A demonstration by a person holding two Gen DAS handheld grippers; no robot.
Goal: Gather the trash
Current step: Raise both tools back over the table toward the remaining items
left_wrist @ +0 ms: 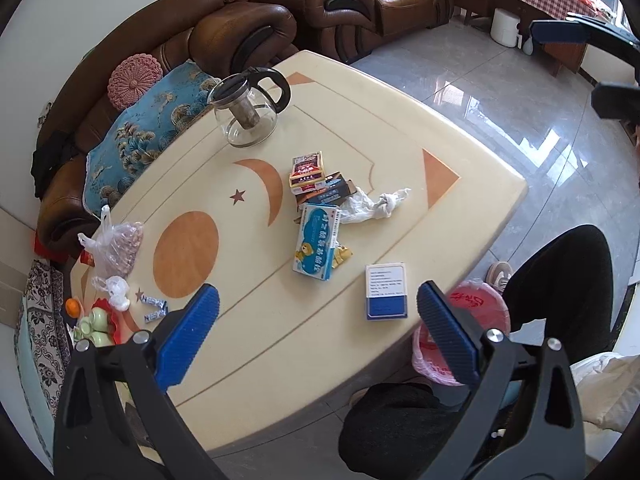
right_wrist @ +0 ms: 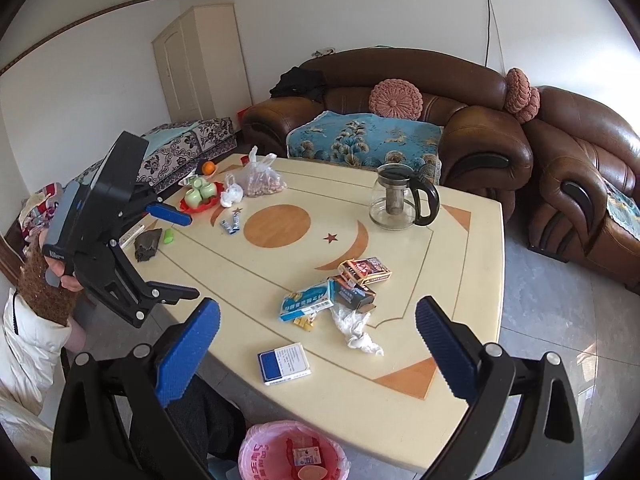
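Trash lies on the cream table (left_wrist: 400,184): a blue and white medicine box (left_wrist: 316,242), a white box with a blue end (left_wrist: 386,291), red cigarette packs (left_wrist: 307,172), a dark box (left_wrist: 334,192), a crumpled white tissue (left_wrist: 376,204) and a small yellow wrapper (left_wrist: 342,258). The same pile shows in the right wrist view: medicine box (right_wrist: 306,300), white and blue box (right_wrist: 284,362), tissue (right_wrist: 356,330). A trash bin with a pink bag (right_wrist: 294,452) stands at the table's near edge and holds some scraps. My left gripper (left_wrist: 318,334) is open and empty above the table. My right gripper (right_wrist: 318,346) is open and empty.
A glass teapot (left_wrist: 248,110) stands at the table's far side. A bag of nuts (left_wrist: 120,250), green cups on a red tray (left_wrist: 96,322) and small candy wrappers (left_wrist: 154,306) sit at the left end. Brown sofas (right_wrist: 400,120) surround the table. The person's knees (left_wrist: 560,280) are beside the bin.
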